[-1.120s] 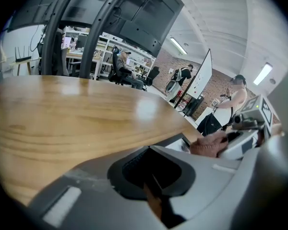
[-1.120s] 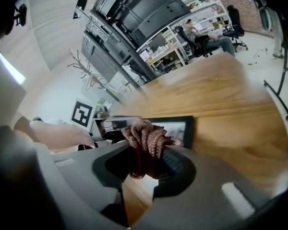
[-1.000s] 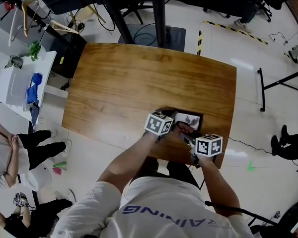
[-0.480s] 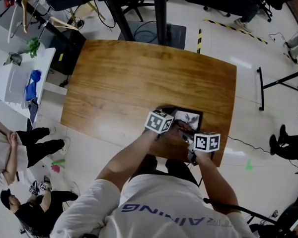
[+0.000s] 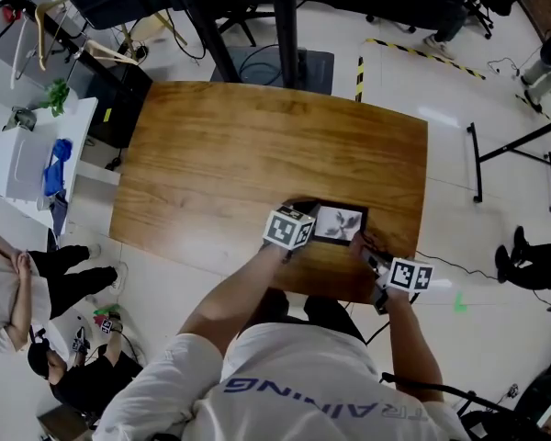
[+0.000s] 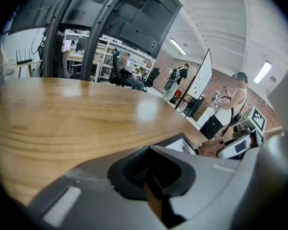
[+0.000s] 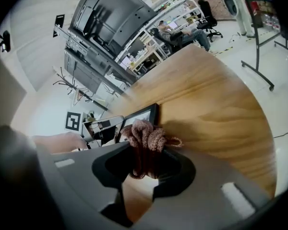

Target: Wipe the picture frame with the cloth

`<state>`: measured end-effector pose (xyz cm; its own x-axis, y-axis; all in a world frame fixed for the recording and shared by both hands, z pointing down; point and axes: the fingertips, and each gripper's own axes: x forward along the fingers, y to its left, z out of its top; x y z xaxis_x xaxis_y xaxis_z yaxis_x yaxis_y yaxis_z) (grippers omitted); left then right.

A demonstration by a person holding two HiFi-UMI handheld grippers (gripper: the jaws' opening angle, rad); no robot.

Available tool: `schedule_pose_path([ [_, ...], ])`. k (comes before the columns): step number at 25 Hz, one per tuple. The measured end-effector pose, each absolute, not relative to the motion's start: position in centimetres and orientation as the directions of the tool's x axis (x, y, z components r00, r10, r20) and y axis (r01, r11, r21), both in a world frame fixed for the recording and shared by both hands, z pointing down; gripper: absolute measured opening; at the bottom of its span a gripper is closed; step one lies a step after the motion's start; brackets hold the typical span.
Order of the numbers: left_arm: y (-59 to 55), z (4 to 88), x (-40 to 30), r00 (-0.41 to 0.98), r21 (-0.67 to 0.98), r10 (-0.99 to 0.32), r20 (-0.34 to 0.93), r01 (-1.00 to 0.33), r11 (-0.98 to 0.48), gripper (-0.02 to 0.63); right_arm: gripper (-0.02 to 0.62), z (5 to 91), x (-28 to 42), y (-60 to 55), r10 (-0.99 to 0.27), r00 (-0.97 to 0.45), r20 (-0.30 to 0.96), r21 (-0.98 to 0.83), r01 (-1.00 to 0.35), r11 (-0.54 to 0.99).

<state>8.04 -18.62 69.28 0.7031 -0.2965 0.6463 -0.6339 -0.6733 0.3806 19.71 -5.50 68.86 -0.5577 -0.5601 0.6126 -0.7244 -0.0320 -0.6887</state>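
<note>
A black picture frame (image 5: 338, 223) with a pale print lies flat near the front edge of the wooden table (image 5: 257, 145). My left gripper (image 5: 305, 219) sits at the frame's left end, and its jaws look shut on the frame's dark edge (image 6: 180, 143). My right gripper (image 5: 369, 248) is just off the frame's right end, shut on a bunched pinkish-brown knit cloth (image 7: 146, 137). In the right gripper view the cloth pokes out past the jaws, with the frame (image 7: 140, 118) and the left gripper (image 7: 100, 128) behind it. The cloth (image 6: 212, 146) also shows in the left gripper view.
The table's front right edge (image 5: 399, 288) runs close under my right gripper. A white cart (image 5: 28, 154) and people (image 5: 18, 288) are on the floor to the left. A black stand's legs (image 5: 514, 150) are to the right. Monitors on a frame (image 7: 110, 13) rise behind the table.
My right gripper has slid right and toward the table's front edge with the cloth, off the picture's glass. The left gripper and the frame have stayed put.
</note>
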Motion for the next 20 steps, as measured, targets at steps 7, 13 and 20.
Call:
schedule_pose_path([
  [7, -18.4, 69.9, 7.4, 0.678, 0.394, -0.306, 0.668, -0.672, -0.627, 0.006, 0.117, 69.5, 19.9, -4.8, -0.591, -0.537, 0.602, -0.689, -0.724, -0.045],
  [13, -19.2, 64.2, 7.3, 0.708, 0.375, -0.431, 0.560, -0.680, -0.630, 0.008, 0.117, 62.3, 21.2, -8.3, -0.751, -0.510, 0.419, -0.686, -0.720, 0.105],
  [20, -19.7, 48.3, 3.8, 0.716, 0.273, -0.635, 0.289, -0.697, -0.663, 0.006, 0.115, 46.1, 24.3, -11.7, -0.872, -0.469, 0.142, -0.364, -0.844, 0.394],
])
